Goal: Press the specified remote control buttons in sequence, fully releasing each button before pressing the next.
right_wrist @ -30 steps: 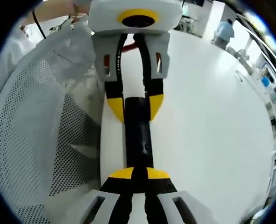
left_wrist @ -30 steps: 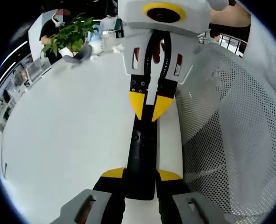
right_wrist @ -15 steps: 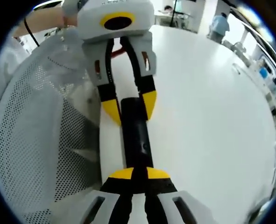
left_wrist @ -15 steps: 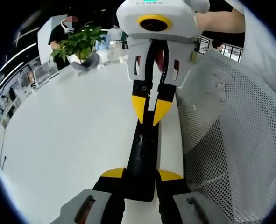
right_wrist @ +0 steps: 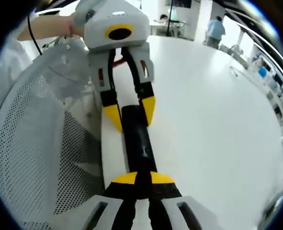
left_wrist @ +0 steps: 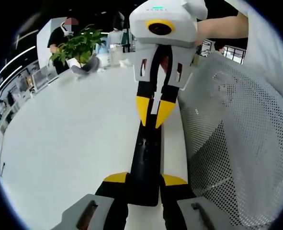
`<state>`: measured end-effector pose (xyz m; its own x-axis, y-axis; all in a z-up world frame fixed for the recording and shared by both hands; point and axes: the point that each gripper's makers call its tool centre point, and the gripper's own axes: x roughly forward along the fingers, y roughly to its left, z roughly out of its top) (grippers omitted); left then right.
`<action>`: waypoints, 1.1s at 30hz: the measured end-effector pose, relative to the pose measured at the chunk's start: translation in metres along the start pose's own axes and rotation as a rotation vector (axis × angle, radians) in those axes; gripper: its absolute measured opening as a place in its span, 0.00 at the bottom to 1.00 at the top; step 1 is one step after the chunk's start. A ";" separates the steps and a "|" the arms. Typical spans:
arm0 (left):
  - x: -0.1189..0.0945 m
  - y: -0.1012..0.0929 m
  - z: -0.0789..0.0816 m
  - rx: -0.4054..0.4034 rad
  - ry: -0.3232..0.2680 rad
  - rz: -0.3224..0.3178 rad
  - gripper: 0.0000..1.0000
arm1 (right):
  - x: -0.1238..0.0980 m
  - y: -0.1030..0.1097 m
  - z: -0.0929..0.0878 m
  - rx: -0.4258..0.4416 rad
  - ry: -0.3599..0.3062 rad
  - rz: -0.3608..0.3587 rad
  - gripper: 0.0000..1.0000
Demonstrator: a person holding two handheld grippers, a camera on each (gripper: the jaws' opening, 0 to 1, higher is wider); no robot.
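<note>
A black remote control (left_wrist: pixel 146 165) lies lengthwise up the middle of both views, over the white counter (left_wrist: pixel 64 143). In the left gripper view the left tool (left_wrist: pixel 145 181) rises from the bottom centre with its yellow-tipped jaws clamped on the near end of the remote. From the top of that frame the right tool (left_wrist: pixel 154 115) reaches down, its two yellow tips drawn together to a narrow point at the far end of the remote; whether they touch it cannot be told.

In the right gripper view the remote control (right_wrist: pixel 137 143) runs from lower centre toward upper left. The right tool (right_wrist: pixel 138 178) sits at the bottom centre, its yellow tips nearly meeting over the near end. The left tool (right_wrist: pixel 130 111) comes in from the top, one jaw on either side of the far end.

A white perforated chair back (left_wrist: pixel 237 143) fills the right of the left gripper view, and a potted plant (left_wrist: pixel 79 45) stands at its upper left.
</note>
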<state>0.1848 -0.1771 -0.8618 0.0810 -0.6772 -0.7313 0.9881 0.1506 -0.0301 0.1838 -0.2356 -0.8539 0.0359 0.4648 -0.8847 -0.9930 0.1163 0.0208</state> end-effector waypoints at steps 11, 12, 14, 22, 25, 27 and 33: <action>0.001 0.000 0.000 -0.006 -0.007 0.008 0.25 | 0.000 0.001 -0.001 -0.072 0.012 -0.031 0.04; 0.001 0.000 0.000 -0.005 -0.005 0.007 0.25 | 0.000 0.001 0.000 -0.076 0.014 -0.032 0.04; 0.001 0.000 -0.001 -0.004 -0.004 0.005 0.25 | 0.000 0.001 0.000 -0.080 0.016 -0.034 0.04; 0.000 0.000 -0.001 -0.004 -0.008 0.007 0.25 | -0.001 -0.005 -0.003 -0.088 0.027 -0.053 0.00; 0.000 -0.001 -0.001 -0.003 -0.010 0.007 0.25 | -0.001 -0.002 -0.002 -0.083 0.030 -0.034 0.00; 0.000 -0.001 -0.001 -0.005 -0.012 0.006 0.25 | -0.001 -0.001 -0.002 -0.083 0.029 -0.036 0.00; 0.000 -0.001 -0.001 -0.003 -0.010 0.007 0.25 | 0.000 -0.003 -0.002 -0.157 0.048 -0.051 0.00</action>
<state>0.1837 -0.1762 -0.8623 0.0894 -0.6836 -0.7244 0.9872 0.1574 -0.0267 0.1862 -0.2374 -0.8544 0.0855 0.4193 -0.9038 -0.9955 -0.0018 -0.0950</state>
